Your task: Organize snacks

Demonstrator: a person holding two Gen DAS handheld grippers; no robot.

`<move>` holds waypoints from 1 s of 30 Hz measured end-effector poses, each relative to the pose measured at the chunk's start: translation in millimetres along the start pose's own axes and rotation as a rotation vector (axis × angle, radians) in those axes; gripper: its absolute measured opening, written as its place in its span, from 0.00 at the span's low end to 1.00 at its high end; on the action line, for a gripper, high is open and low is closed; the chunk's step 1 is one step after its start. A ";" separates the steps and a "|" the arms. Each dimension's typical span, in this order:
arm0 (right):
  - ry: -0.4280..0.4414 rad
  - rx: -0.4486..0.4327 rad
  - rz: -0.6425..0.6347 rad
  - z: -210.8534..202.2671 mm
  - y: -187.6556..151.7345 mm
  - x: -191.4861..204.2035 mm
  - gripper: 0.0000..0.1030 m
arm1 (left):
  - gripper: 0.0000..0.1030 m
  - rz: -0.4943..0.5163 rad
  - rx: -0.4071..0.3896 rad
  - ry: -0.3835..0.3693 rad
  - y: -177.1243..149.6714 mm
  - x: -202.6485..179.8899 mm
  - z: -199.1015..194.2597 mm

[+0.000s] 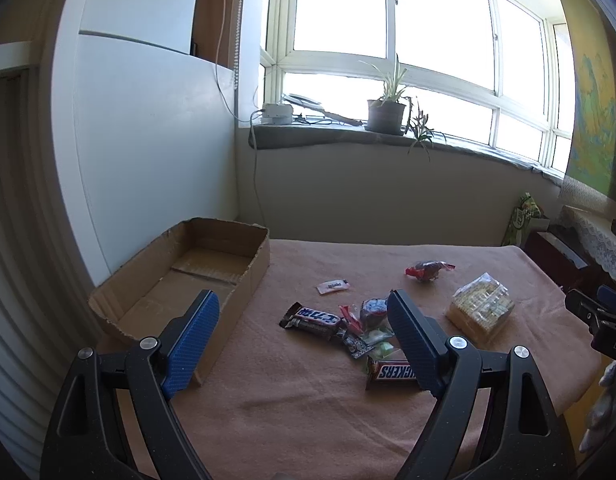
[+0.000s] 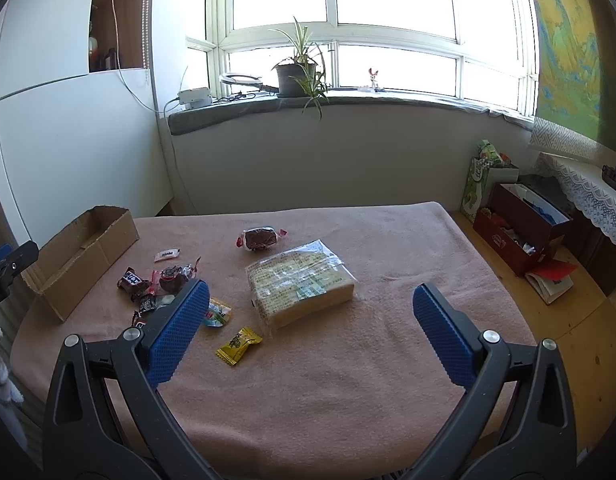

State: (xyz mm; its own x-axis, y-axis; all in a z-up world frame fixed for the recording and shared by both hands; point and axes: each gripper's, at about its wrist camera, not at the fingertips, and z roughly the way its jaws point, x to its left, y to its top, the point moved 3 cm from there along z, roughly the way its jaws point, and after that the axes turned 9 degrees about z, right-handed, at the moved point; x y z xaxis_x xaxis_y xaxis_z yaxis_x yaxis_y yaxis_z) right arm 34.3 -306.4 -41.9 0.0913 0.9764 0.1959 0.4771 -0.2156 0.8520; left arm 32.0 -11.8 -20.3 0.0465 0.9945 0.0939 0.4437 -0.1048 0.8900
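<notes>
Both the left gripper [image 1: 303, 340] and right gripper [image 2: 310, 330] hover spread, empty, right of the cardboard box [image 1: 243, 276], over scattered snacks

the brown bar [image 1: 392, 374] nearest the left gripper reads "snickers" upside down (its first letters hidden behind a finger). a second dark bar [image 1: 312, 319], beyond it toward the box [image 1: 243, 280], carries blue-and-white lettering too small to read.
</notes>
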 end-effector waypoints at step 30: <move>0.016 0.021 -0.006 1.9 -4.0 2.7 1.00 | 0.84 -0.003 0.009 -0.011 0.9 -3.6 1.8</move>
State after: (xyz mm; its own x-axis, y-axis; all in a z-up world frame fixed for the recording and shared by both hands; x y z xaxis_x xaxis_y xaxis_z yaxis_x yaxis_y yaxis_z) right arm 34.3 -302.9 -45.7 0.0750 0.9772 0.1987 0.4958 -0.2094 0.8428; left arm 33.8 -15.5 -20.6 0.0555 0.9947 0.0864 0.4520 -0.1022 0.8861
